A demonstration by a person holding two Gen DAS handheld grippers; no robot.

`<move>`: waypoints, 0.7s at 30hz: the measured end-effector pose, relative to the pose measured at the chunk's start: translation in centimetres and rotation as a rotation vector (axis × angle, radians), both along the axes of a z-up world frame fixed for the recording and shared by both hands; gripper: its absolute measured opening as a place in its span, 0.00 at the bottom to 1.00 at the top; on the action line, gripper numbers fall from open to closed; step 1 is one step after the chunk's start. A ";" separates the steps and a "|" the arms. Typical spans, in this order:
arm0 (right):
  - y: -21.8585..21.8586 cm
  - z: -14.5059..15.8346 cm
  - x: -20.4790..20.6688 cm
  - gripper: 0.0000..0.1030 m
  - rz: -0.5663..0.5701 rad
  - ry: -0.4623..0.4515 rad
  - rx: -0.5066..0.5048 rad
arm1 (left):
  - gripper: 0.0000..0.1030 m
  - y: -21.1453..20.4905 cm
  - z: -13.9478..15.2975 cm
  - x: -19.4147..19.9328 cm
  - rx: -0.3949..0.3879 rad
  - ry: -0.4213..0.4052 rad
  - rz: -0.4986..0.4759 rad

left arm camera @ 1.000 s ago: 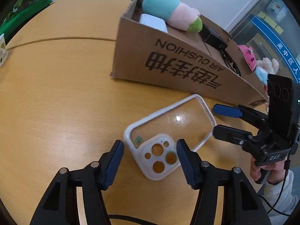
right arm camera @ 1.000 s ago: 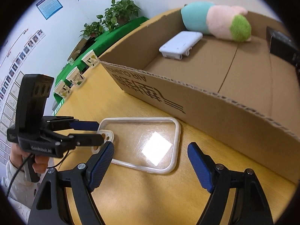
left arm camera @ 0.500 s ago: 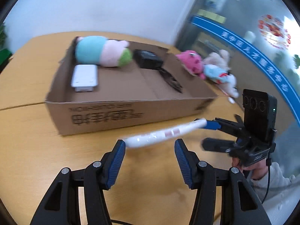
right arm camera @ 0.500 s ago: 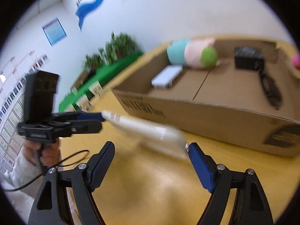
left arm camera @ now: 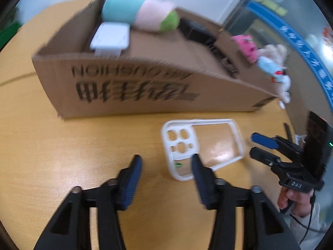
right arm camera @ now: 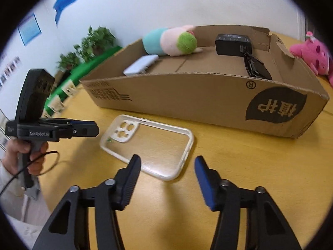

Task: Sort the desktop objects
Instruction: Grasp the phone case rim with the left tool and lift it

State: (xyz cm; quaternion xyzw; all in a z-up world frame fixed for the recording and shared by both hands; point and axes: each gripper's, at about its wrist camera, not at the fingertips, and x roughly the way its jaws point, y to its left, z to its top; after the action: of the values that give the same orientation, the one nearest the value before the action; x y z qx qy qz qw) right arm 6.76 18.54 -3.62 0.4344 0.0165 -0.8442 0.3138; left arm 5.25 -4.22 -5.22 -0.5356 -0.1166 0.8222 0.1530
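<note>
A clear phone case with a white rim (left arm camera: 203, 145) lies flat on the wooden table in front of a cardboard box (left arm camera: 129, 87); it also shows in the right wrist view (right arm camera: 149, 143). My left gripper (left arm camera: 166, 168) is open and empty just before the case's near end, and shows from the side in the right wrist view (right arm camera: 83, 128). My right gripper (right arm camera: 166, 170) is open and empty at the case's other end, and shows in the left wrist view (left arm camera: 258, 145). The box (right arm camera: 187, 95) holds a teal-pink plush (right arm camera: 170, 41), a white device (right arm camera: 141, 64) and a black adapter (right arm camera: 233, 41).
Pink and pale plush toys (left arm camera: 262, 56) sit beyond the box's far end; the pink one shows in the right wrist view (right arm camera: 312, 54). Green plants and small cards (right arm camera: 68, 83) stand past the table's left edge. Bare wooden table (left arm camera: 41, 145) lies left of the case.
The phone case was lifted between both grippers half a second ago; now it lies flat on the table, flipped and turned. Both grippers have let go and drawn back slightly.
</note>
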 end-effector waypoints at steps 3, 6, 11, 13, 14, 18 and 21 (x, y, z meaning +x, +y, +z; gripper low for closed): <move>-1.1 -0.9 -0.8 0.27 -0.007 0.003 0.079 | 0.26 0.5 -0.5 -0.2 -0.015 -0.003 -0.018; -1.7 -1.8 -1.4 0.11 -0.017 -0.011 0.118 | 0.10 1.1 -0.6 0.0 -0.037 -0.009 -0.037; -1.9 -1.8 -0.7 0.10 -0.013 -0.011 0.129 | 0.07 0.9 -0.1 1.0 -0.055 0.014 -0.023; -1.6 -1.3 0.0 0.10 -0.014 -0.005 0.111 | 0.06 0.5 0.9 1.6 -0.030 0.044 -0.020; -1.4 -0.7 0.4 0.10 -0.017 0.004 0.098 | 0.06 0.3 1.8 2.0 -0.021 0.066 -0.017; -1.5 3.5 1.5 0.10 -0.015 0.091 0.074 | 0.06 -0.3 6.2 3.0 -0.004 0.176 0.001; -1.9 7.7 1.4 0.10 -0.007 0.193 0.055 | 0.06 -0.6 10.9 2.5 -0.006 0.295 0.005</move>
State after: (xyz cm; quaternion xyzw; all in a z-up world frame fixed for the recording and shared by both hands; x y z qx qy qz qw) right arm 8.21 16.67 4.09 0.3594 0.0683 -0.8825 0.2956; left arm 7.79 -4.85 5.65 -0.4092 -0.0916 0.8927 0.1650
